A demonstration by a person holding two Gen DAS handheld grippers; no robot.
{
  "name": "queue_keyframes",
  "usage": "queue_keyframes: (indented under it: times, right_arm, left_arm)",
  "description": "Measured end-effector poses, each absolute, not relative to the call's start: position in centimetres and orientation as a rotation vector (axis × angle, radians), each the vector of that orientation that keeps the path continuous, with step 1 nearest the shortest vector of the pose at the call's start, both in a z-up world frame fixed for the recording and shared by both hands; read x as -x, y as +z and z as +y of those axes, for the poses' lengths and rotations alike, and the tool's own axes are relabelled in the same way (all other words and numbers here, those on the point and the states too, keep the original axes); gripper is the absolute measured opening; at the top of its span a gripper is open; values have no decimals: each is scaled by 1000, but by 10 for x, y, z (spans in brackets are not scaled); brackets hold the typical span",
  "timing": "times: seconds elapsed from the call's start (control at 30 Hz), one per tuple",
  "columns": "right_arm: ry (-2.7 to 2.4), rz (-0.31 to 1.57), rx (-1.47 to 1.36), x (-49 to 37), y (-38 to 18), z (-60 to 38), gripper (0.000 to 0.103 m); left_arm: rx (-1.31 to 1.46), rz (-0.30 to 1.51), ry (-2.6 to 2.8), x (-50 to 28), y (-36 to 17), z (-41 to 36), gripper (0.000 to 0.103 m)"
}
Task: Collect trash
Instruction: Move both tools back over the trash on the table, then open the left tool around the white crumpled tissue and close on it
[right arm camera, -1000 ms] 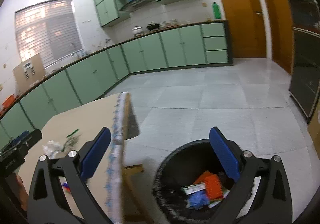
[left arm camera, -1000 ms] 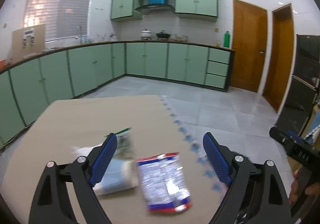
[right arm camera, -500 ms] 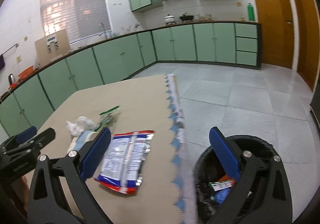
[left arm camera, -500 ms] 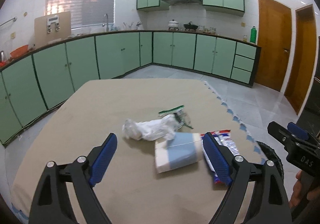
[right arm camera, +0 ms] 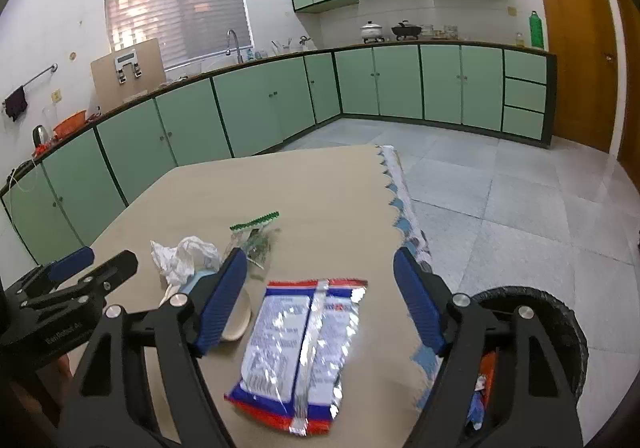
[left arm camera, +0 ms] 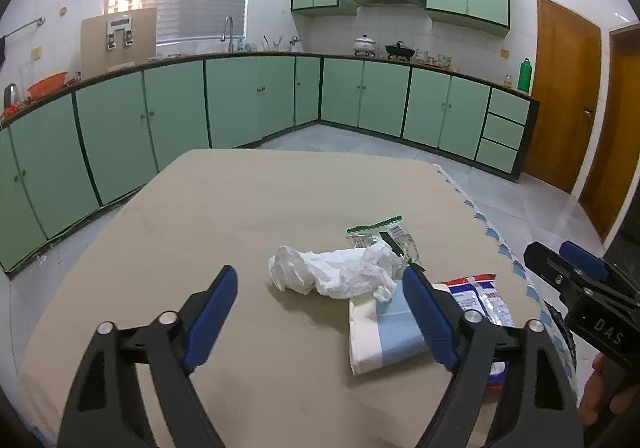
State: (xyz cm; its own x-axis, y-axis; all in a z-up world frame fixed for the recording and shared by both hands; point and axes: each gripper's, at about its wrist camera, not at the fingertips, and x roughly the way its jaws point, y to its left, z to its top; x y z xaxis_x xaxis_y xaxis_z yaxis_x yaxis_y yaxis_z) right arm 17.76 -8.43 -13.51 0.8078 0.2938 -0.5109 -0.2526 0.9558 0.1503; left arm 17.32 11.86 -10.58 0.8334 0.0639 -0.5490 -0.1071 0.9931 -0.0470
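From my left tool (left arm camera: 320, 312) I look across the beige table (left arm camera: 240, 208), and its blue-padded jaws stand wide apart with nothing between the pads. The crumpled white tissue (left arm camera: 332, 272) lies on the table ahead of the gap, closer to the right-hand finger (left arm camera: 428, 322) than to the other. Just behind the tissue sits a small clear wrapper with a green serrated edge (left arm camera: 384, 234), partly covered by it. A folded white and pale blue packet (left arm camera: 388, 332) lies beside and partly behind that same finger, touching the tissue's near edge. Further right, a red, white and blue foil wrapper (left arm camera: 482, 298) shows past the finger, near the scalloped table edge.

My right tool (right arm camera: 318, 298) is also spread open and grips nothing. The foil wrapper (right arm camera: 304, 348) lies flat on the table directly between and just below its two fingers, lengthwise along my view. The tissue (right arm camera: 182, 260) and green-edged wrapper (right arm camera: 256, 238) lie beyond the left-hand finger (right arm camera: 222, 304), and the pale packet (right arm camera: 236, 318) peeks out from behind it. The black trash bin (right arm camera: 560, 320) stands on the floor beside the table, behind the other finger, with bits of coloured rubbish inside. Each tool appears at the edge of the other's view.
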Motion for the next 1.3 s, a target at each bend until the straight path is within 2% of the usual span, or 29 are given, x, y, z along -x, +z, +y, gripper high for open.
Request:
queue_keyframes:
  times: [0.1, 0.5, 0.57, 0.63, 0.7, 0.73, 0.83, 1.07, 1.3]
  right_arm:
    - [294, 562, -79, -187, -135, -79, 72]
    - [298, 593, -72, -212, -144, -72, 72]
    - [301, 599, -60, -215, -144, -71, 72]
    - [302, 604, -54, -214, -147, -67, 72]
    - [307, 610, -59, -214, -147, -65, 72]
    - [310, 611, -60, -213, -147, -64, 72]
    - [324, 611, -55, -211, -146, -62, 72]
    - [357, 610, -67, -195, -142, -47, 72]
    - [380, 602, -46, -187, -138, -30, 72]
  left_arm:
    - [91, 600, 93, -184, -111, 121, 77]
    - [111, 688, 80, -228, -134, 125, 77]
    - [128, 695, 69, -229, -136, 128, 62]
    - [138, 704, 57, -229, -137, 129, 37]
    - [145, 707, 45, -228, -137, 131, 19]
    - [147, 705, 43, -227, -136, 132, 12]
    - [150, 690, 47, -222, -133, 134, 0]
    - [162, 625, 97, -197, -115, 153, 0]
    - [159, 651, 126, -184, -114, 173, 0]
